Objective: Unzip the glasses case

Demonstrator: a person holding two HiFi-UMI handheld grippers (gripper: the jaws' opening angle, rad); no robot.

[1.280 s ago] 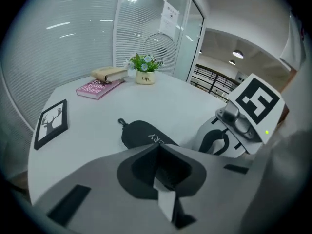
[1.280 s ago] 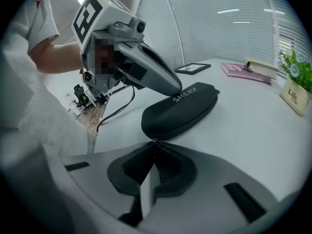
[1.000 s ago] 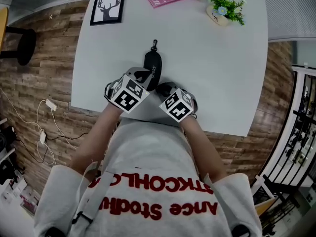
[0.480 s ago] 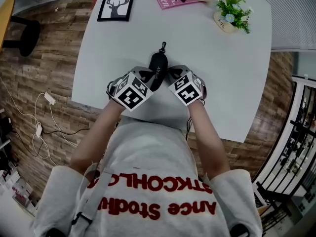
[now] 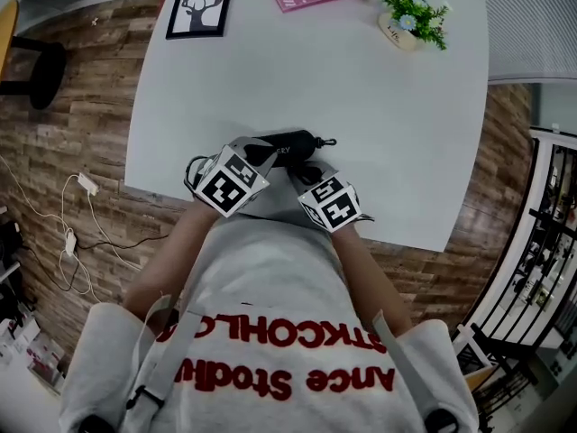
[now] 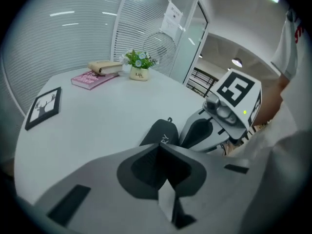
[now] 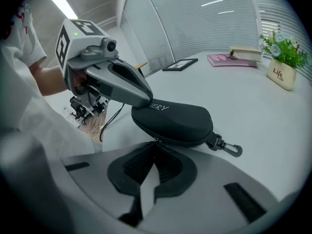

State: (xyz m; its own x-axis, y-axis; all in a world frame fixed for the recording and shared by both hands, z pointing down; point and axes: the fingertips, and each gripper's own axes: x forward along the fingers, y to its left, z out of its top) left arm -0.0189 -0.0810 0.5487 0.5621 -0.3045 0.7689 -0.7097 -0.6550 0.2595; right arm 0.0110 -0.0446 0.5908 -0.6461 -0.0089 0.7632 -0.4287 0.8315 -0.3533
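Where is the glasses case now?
In the head view the case lies crosswise by the table's near edge, between the left gripper at its left end and the right gripper at its near side.

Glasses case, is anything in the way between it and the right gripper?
Nothing visible does. The right gripper, shut, has its tips at the zip seam of the glasses case; the left gripper is at the case's printed end, aside.

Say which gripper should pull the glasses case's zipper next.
Right. The right gripper, jaws shut, has its tips at the zipper of the glasses case; the left gripper rests on the case's end, likely steadying it.
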